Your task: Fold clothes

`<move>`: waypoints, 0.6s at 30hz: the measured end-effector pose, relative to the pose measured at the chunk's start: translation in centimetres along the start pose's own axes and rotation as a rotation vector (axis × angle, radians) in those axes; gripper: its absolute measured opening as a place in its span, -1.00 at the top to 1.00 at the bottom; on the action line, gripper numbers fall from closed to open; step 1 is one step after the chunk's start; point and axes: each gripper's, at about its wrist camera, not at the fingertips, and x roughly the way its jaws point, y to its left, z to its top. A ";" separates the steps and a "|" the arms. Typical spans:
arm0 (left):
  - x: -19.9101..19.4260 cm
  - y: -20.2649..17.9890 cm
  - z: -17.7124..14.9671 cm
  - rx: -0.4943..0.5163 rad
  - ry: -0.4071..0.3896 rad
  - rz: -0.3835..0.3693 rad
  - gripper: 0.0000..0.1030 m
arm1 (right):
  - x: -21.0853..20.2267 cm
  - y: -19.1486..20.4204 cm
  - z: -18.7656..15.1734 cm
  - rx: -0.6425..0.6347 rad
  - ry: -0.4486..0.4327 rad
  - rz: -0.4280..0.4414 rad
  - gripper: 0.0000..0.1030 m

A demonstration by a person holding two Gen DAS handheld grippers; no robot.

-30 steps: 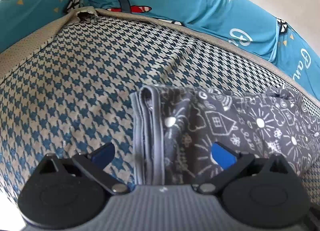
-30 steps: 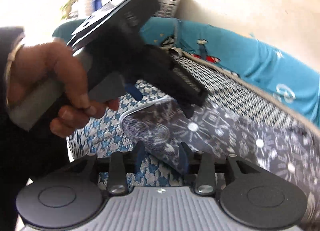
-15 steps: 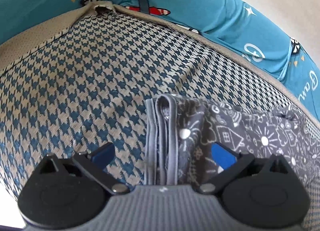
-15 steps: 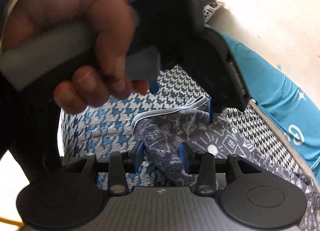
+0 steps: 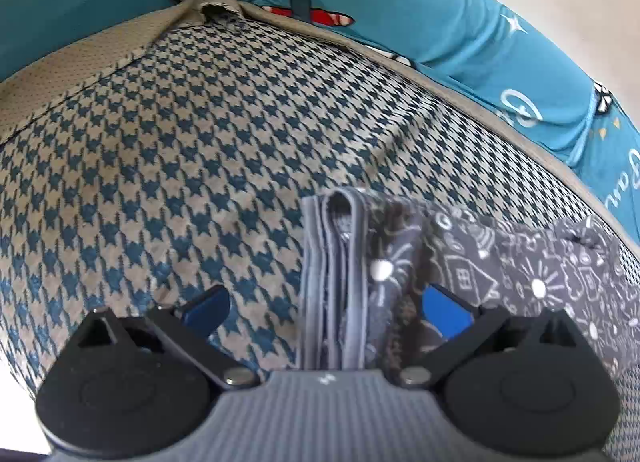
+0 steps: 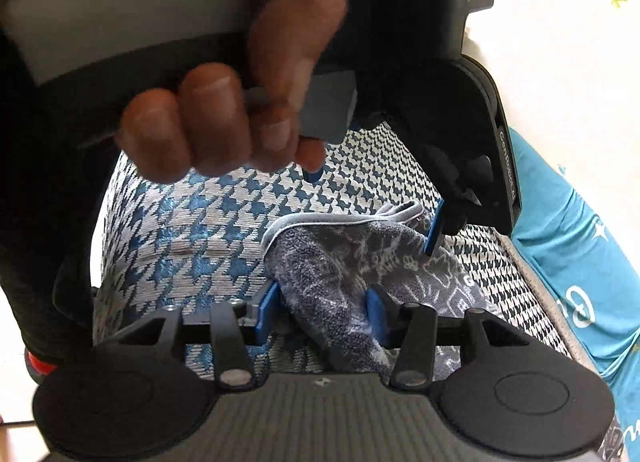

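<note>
On the houndstooth cushion, the folded grey printed garment lies toward 4 o'clock in the left wrist view, its banded edge running from centre down to 6 o'clock. The left gripper has its jaws spread wide, one blue pad over bare cushion at 7 o'clock, the other over the garment at 5 o'clock; neither presses the cloth. Open cushion stretches from 8 to 12 o'clock up to the beige piping and the teal bolster beyond.

In the right wrist view the right gripper straddles a bunched corner of the garment; its jaws have just been opening and the pads stand partly apart, the left pad close against the cloth, whether pressing I cannot tell. A hand on the left gripper's handle fills 10 to 1 o'clock.

Compared with a second ago, that hand looms much nearer, and the banded edge sits more central between the left jaws.
</note>
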 end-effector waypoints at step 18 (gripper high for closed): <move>-1.7 -1.3 0.8 -0.054 -0.201 0.031 -1.00 | -6.5 -10.8 -0.9 0.546 -0.120 -0.242 0.68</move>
